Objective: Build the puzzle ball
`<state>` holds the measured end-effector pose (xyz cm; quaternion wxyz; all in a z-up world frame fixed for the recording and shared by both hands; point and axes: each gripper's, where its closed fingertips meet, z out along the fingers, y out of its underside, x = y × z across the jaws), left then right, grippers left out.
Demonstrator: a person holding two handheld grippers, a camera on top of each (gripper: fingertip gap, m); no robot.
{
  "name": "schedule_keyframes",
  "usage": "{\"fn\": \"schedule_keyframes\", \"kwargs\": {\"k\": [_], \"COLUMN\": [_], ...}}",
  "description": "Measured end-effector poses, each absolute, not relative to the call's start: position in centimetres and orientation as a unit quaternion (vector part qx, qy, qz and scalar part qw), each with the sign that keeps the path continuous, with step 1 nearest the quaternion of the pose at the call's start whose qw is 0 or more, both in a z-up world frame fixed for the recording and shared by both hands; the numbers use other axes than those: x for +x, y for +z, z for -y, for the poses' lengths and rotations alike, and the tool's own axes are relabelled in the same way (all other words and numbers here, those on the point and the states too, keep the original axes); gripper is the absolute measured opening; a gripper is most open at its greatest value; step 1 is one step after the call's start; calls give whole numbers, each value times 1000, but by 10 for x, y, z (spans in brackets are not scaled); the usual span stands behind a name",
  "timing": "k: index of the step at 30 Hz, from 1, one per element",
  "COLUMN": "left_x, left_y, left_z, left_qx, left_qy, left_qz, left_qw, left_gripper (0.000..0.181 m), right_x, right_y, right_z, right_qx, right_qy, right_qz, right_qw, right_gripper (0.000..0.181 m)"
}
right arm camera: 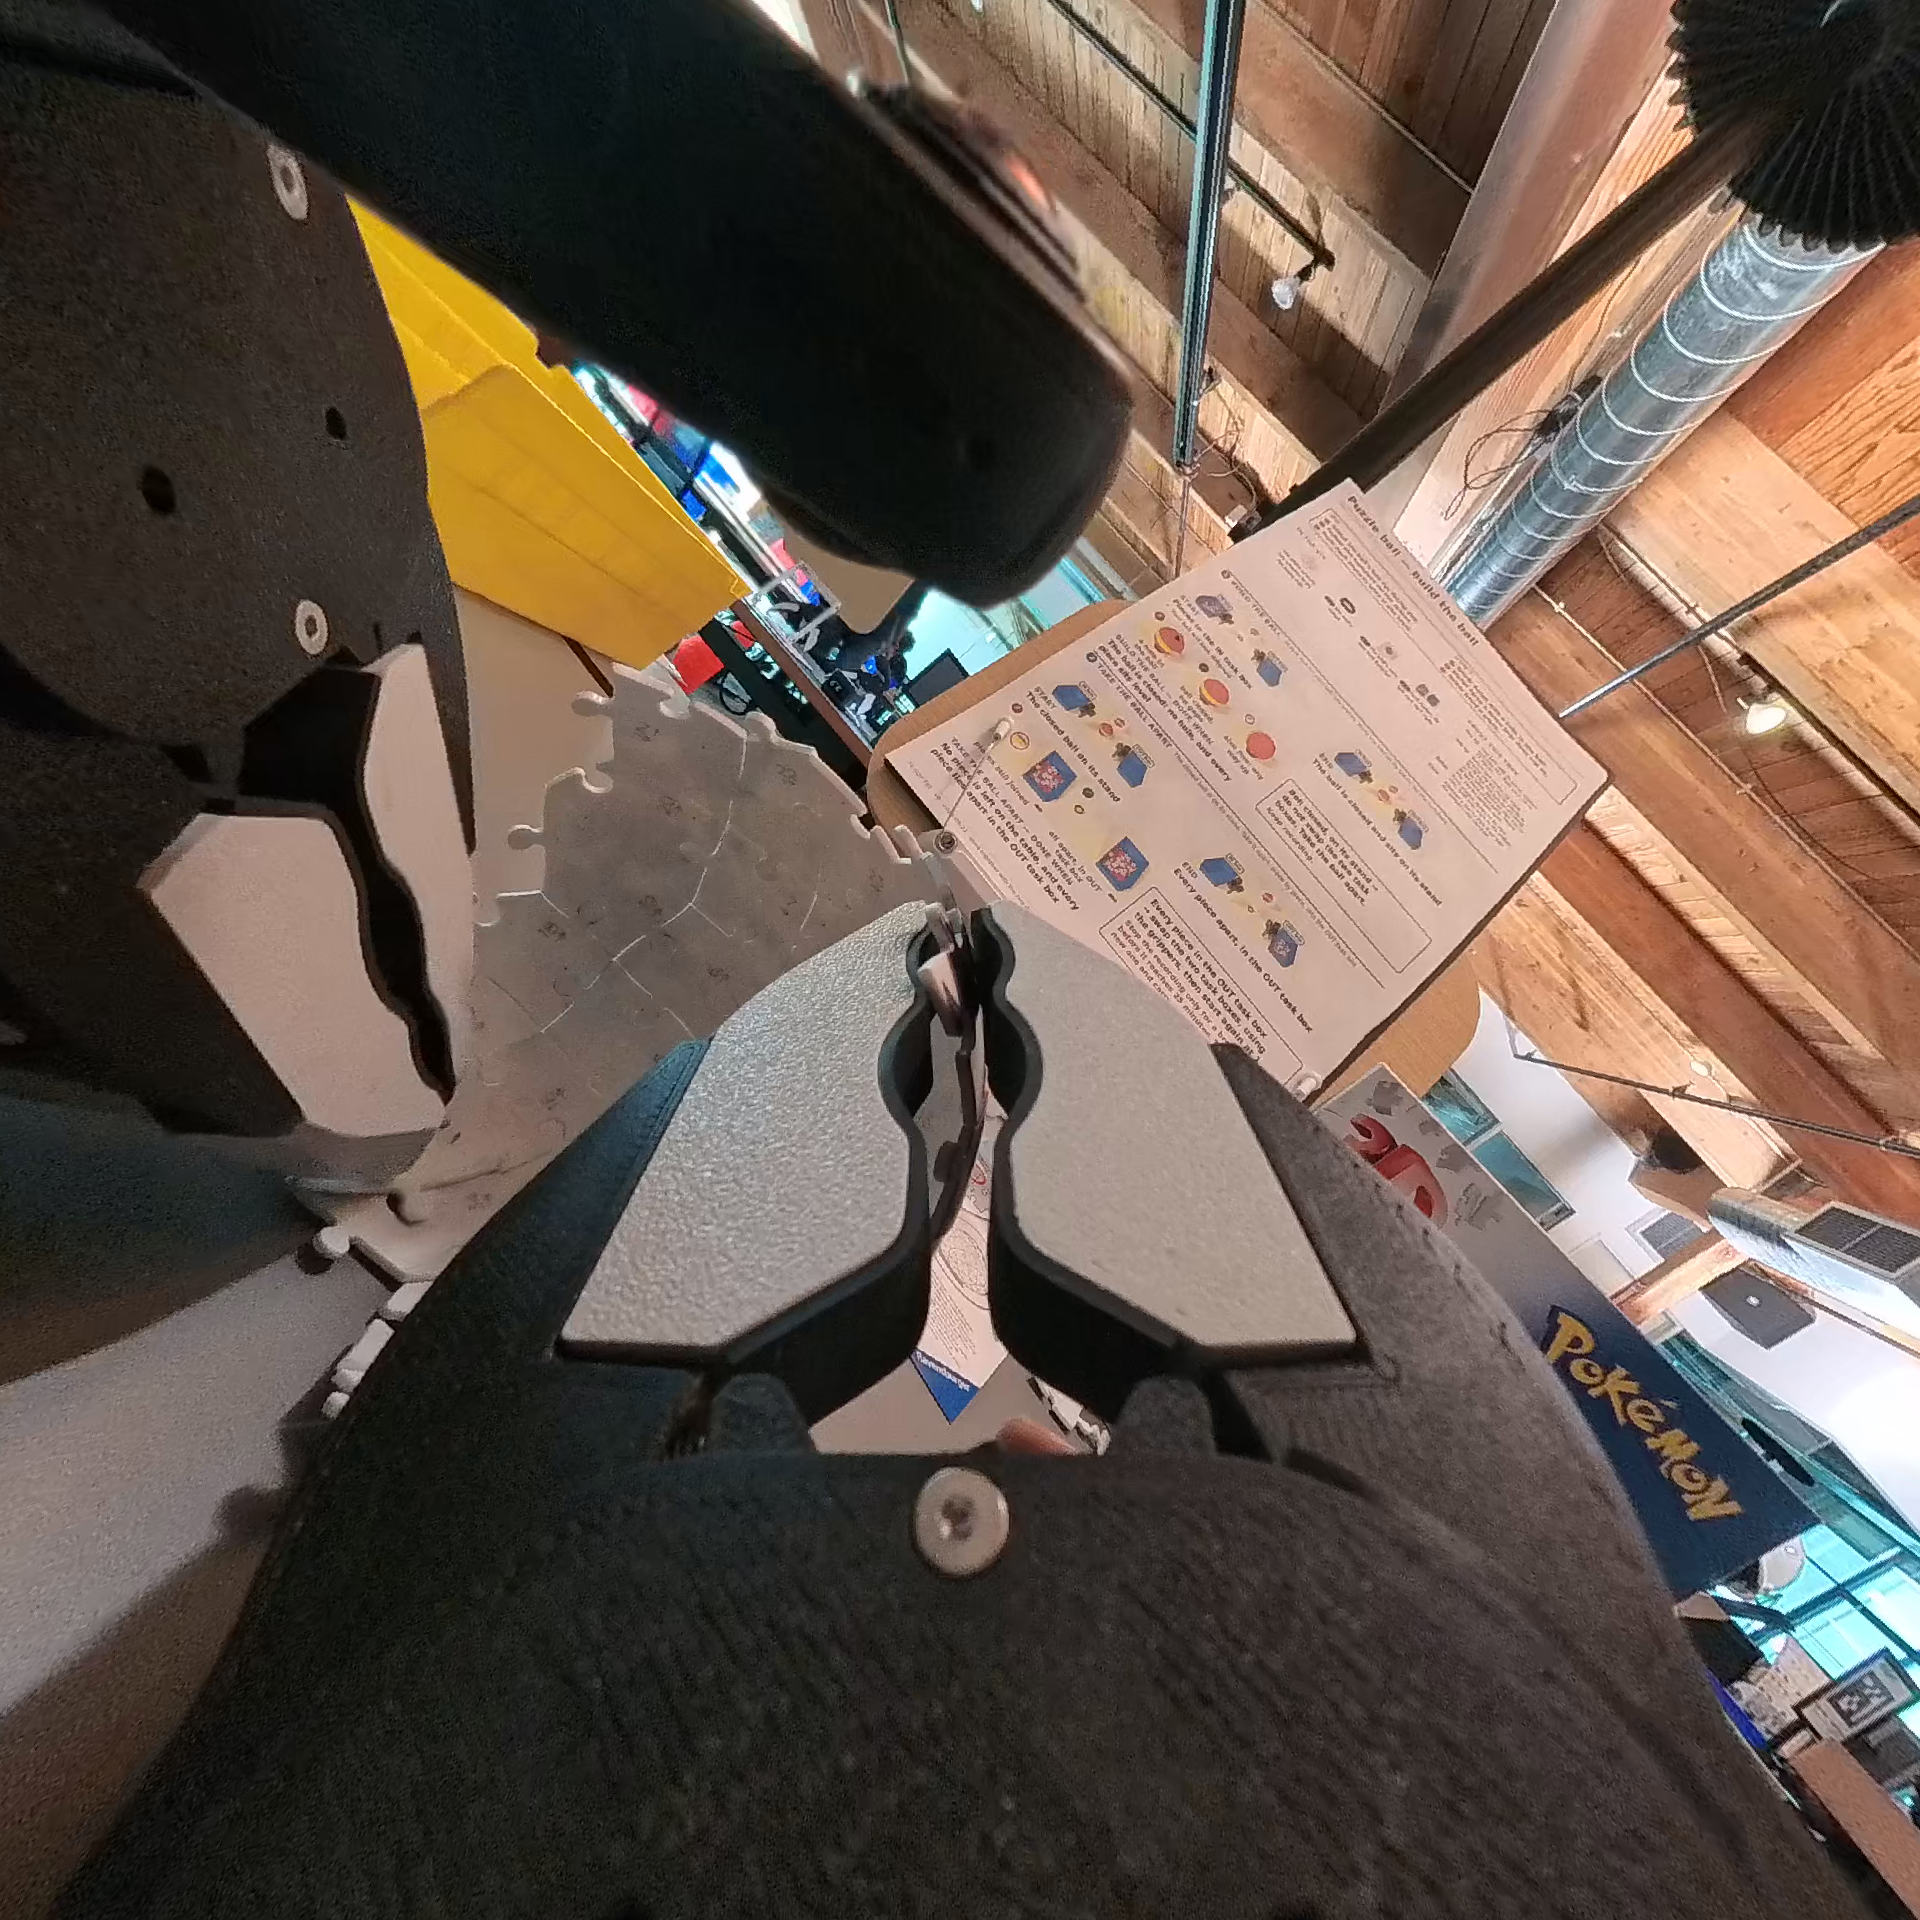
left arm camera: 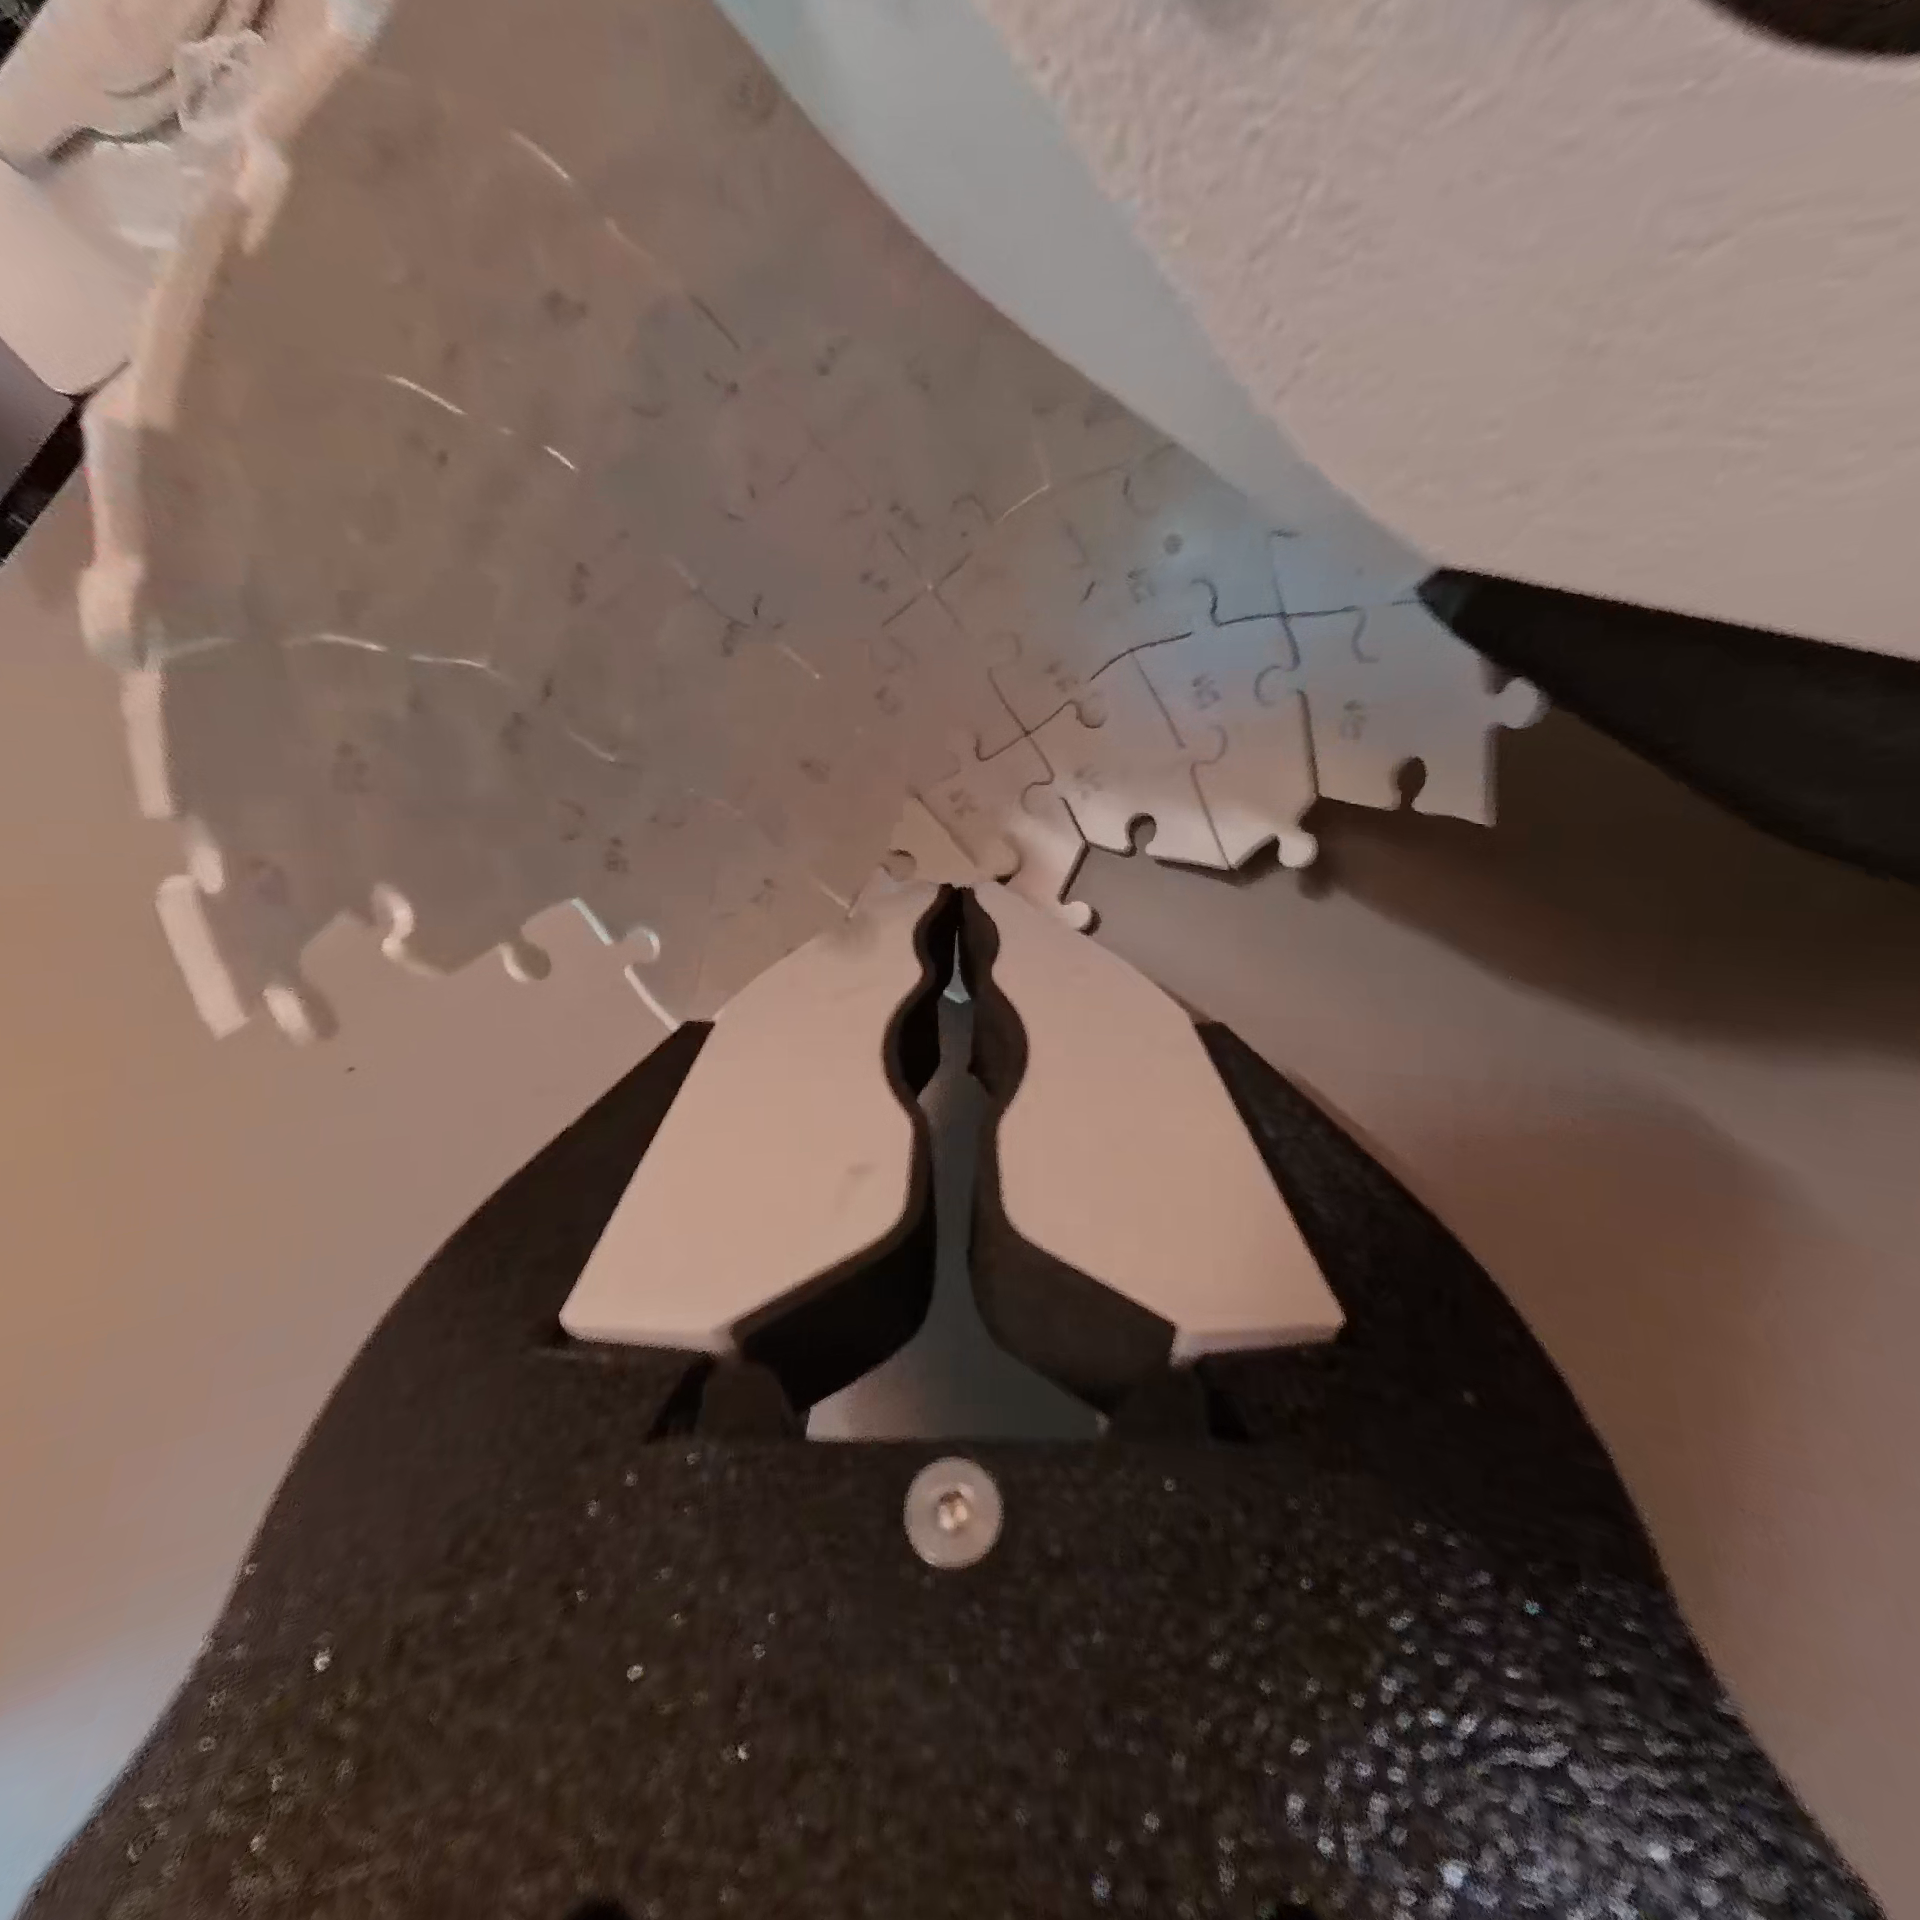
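Observation:
In the left wrist view, my left gripper (left arm camera: 956,906) is shut on the lower rim of a curved, partly built puzzle ball shell (left arm camera: 582,582). The shell's pale inner side faces the camera and its edges are jagged with knobs. In the right wrist view, my right gripper (right arm camera: 951,935) is shut on a small glossy puzzle piece (right arm camera: 948,982), seen edge-on, held at the shell's (right arm camera: 665,883) right rim. I cannot tell whether the piece touches the rim. The left gripper (right arm camera: 431,1070) shows at the left of that view, clamped on the shell's other side.
A yellow bin (right arm camera: 551,499) stands behind the shell. An instruction sheet (right arm camera: 1247,748) on a board is to the right, with a dark blue puzzle box (right arm camera: 1621,1392) below it. A pale textured surface (left arm camera: 1507,312) with a black part (left arm camera: 1714,707) lies close against the shell's upper right.

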<state>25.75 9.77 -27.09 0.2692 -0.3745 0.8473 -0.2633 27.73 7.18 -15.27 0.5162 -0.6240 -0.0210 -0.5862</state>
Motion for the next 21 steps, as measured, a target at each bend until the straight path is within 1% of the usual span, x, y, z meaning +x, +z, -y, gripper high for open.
{"fn": "schedule_keyframes", "kwargs": {"k": [14, 18, 21], "left_x": [258, 253, 252], "left_y": [-271, -261, -264], "left_z": [-104, -94, -98], "left_qx": [-367, -358, -360], "left_qy": [-248, -283, -273], "left_qz": [-853, -845, -847], "left_qw": [278, 279, 281], "left_gripper": [0, 0, 0], "right_x": [279, 279, 279], "right_y": [-153, -153, -152], "right_z": [-71, -71, -71], "right_qx": [-625, -625, -624], "right_qy": [-584, -584, -584], "right_qz": [18, 18, 19], "right_qw": [518, 518, 518], "right_gripper": [5, 5, 5]}}
